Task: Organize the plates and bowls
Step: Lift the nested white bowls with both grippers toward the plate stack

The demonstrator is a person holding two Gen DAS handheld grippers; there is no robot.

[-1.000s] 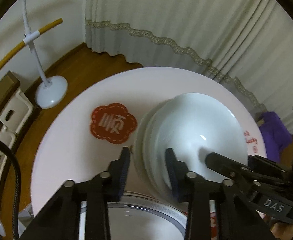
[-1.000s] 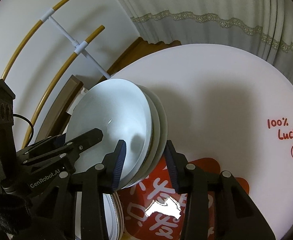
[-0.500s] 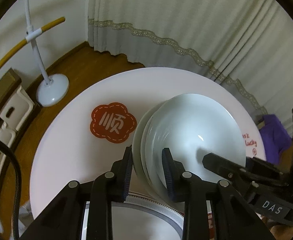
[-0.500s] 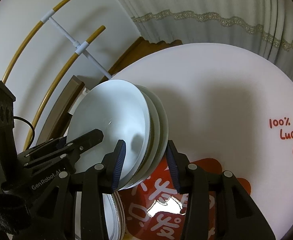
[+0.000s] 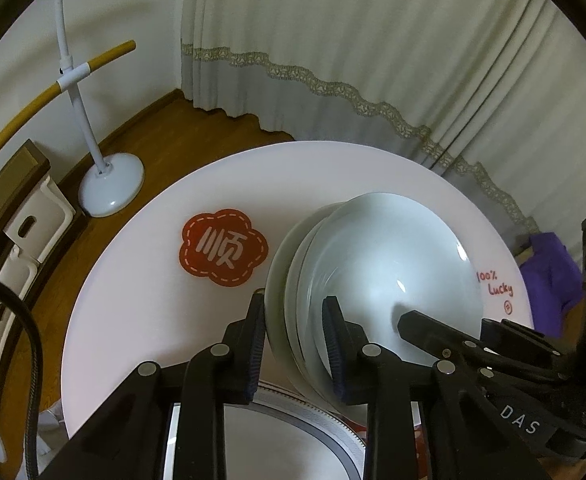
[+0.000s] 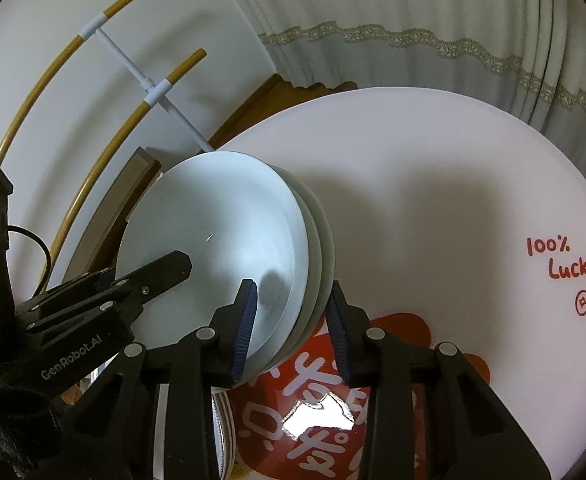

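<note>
stack of pale white ceramic bowls (image 5: 377, 280) sits tilted btwn both grippers; left gripper (image 5: 295, 346) clamped on its near-left rim, right gripper (image 6: 291, 330) just closing on opposite rim, above red-patterned plate (image 6: 313, 412).

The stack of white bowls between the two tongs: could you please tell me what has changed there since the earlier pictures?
Both tongs have just been closing on the stack of white nested bowls. The left tongs started with a clear gap and now pinch the rims on one side; the right tongs narrowed onto the opposite rims. The stack looks raised and tilted. Unchanged: the round white table and the grey-rimmed plate near its front edge.
</note>
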